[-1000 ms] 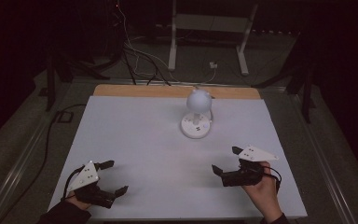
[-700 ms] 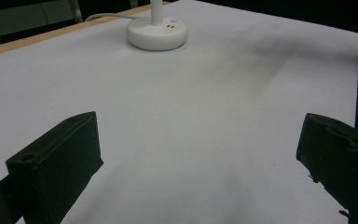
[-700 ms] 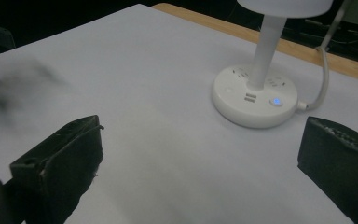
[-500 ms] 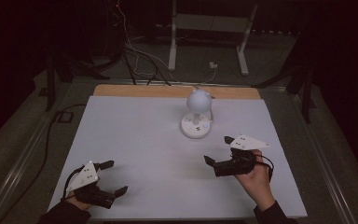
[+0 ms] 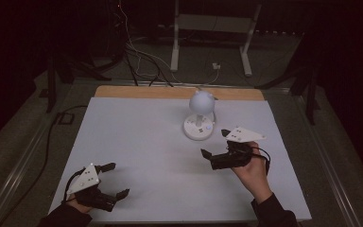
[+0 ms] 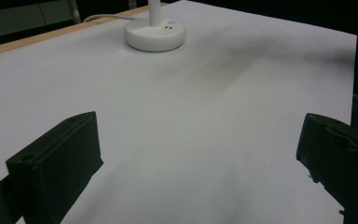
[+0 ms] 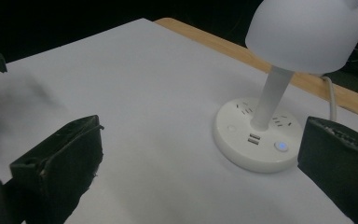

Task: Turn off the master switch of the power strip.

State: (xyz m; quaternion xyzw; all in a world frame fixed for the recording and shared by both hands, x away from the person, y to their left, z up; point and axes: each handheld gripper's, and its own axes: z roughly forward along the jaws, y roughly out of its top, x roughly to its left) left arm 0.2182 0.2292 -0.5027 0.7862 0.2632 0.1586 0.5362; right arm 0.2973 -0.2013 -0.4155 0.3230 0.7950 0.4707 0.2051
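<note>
- Right claw (image 5: 216,144): jaws spread wide, empty, held just above the tabletop (image 5: 137,142), near the desk lamp (image 5: 200,116) and aimed at its round base (image 7: 258,135).
- Left claw (image 5: 114,179): jaws wide, empty, low at the near-left corner, well apart from the lamp.
- Lamp: upright, centre-rear of the tabletop; blue-lit button (image 7: 281,146) on the base's near edge.
- Suggested approach: bring 1 jaw tip straight down on the button, clear of the 2 USB ports (image 7: 253,138); press gently so the base stays put.
</note>
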